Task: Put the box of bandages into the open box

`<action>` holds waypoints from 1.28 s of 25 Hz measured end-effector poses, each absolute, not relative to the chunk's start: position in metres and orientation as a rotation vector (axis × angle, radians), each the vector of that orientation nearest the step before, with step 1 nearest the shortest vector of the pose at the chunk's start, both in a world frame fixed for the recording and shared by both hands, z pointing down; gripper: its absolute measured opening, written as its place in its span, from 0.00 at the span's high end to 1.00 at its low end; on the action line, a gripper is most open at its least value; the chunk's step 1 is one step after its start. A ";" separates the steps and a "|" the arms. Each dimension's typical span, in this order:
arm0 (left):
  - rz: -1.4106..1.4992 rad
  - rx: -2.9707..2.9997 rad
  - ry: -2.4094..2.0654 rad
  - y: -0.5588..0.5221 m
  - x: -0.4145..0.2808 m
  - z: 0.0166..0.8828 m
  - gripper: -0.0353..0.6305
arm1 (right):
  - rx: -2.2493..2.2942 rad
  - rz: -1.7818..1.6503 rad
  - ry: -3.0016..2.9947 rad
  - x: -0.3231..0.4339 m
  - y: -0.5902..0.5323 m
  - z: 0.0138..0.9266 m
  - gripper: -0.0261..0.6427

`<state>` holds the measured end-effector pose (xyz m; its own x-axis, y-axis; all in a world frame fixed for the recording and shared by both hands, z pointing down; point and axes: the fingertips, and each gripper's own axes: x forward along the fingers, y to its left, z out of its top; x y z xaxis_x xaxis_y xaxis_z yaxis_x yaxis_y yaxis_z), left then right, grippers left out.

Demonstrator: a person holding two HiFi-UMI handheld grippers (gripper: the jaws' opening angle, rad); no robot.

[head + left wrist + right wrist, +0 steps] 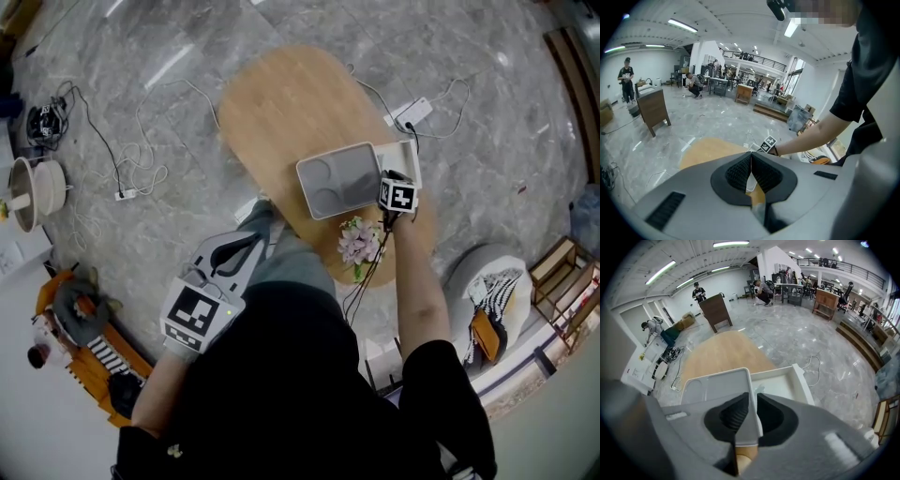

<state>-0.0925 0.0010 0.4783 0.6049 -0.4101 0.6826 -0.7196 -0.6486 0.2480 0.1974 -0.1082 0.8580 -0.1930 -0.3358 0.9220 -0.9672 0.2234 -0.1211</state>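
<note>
A white open box stands on the oval wooden table (281,103), its lid (337,180) laid open to the left of its base (405,157). My right gripper (388,178) is shut on the near edge of the lid (717,385), right at the seam with the base (780,383). The base's inside shows pale, with a small unclear shape near the seam. I cannot make out a box of bandages in any view. My left gripper (258,230) hangs off the table's near left edge, close to my body, its jaws (751,157) shut with nothing between them.
A bunch of pale pink flowers (359,242) lies on the table just in front of the box. Cables and a power strip (412,112) run over the marble floor. A pot (33,192) stands far left and a wooden frame (562,281) at the right.
</note>
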 end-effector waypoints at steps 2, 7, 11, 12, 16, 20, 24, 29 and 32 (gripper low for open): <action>0.796 2.345 -0.886 0.000 -0.091 0.475 0.93 | 1.248 0.984 -1.691 0.196 -0.104 0.849 0.88; 0.765 2.399 -0.864 -0.006 -0.090 0.465 0.93 | 1.319 0.994 -1.719 0.192 -0.097 0.819 0.88; 0.739 2.442 -0.826 -0.010 -0.087 0.459 0.93 | 1.355 0.982 -1.744 0.186 -0.089 0.793 0.88; 0.733 2.454 -0.815 -0.011 -0.086 0.458 0.93 | 1.362 0.977 -1.755 0.184 -0.088 0.787 0.88; 0.715 2.491 -0.768 -0.016 -0.078 0.452 0.93 | 1.401 0.955 -1.793 0.176 -0.081 0.757 0.88; 0.699 2.524 -0.721 -0.022 -0.072 0.449 0.93 | 1.455 0.951 -1.822 0.166 -0.074 0.727 0.94; 0.676 2.548 -0.678 -0.029 -0.066 0.445 0.93 | 1.493 0.941 -1.864 0.152 -0.064 0.695 0.95; 0.656 2.590 -0.610 -0.037 -0.052 0.441 0.93 | 1.518 0.899 -1.921 0.135 -0.052 0.652 0.96; 0.634 2.612 -0.579 -0.044 -0.043 0.438 0.93 | 1.553 0.908 -1.951 0.129 -0.045 0.626 0.96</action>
